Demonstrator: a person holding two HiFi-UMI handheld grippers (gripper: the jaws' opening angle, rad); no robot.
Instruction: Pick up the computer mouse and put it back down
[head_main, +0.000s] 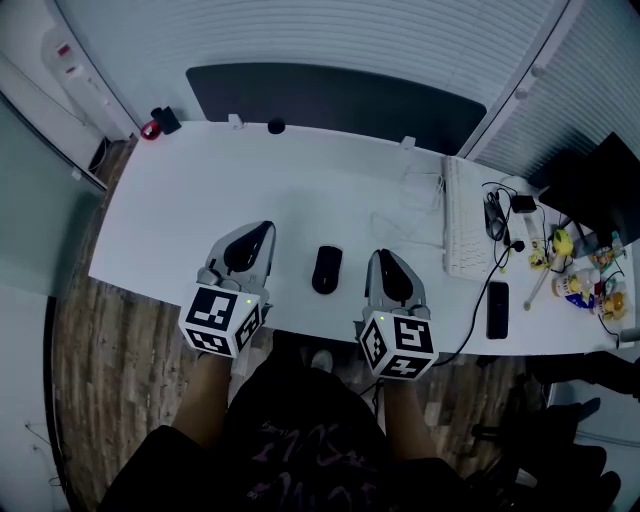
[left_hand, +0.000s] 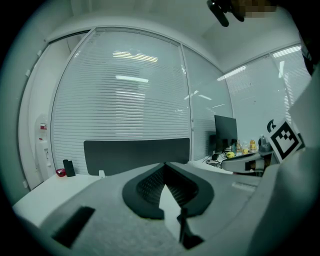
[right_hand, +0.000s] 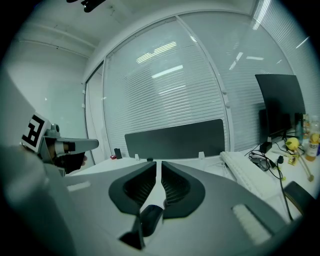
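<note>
A black computer mouse (head_main: 326, 268) lies on the white desk (head_main: 180, 210) near its front edge, between my two grippers and touching neither. My left gripper (head_main: 265, 229) hovers to its left, and in the left gripper view the left gripper (left_hand: 165, 165) has its tips meeting with nothing held. My right gripper (head_main: 383, 255) sits just right of the mouse. In the right gripper view the right gripper (right_hand: 159, 166) shows its jaws a thin slit apart and empty. Neither gripper view shows the mouse.
A white keyboard (head_main: 462, 220) lies right of the mouse, with a black phone (head_main: 497, 310), cables (head_main: 495, 215), a monitor (head_main: 600, 185) and small clutter beyond. A dark panel (head_main: 330, 95) backs the desk. A red object (head_main: 150, 130) sits at the far left corner.
</note>
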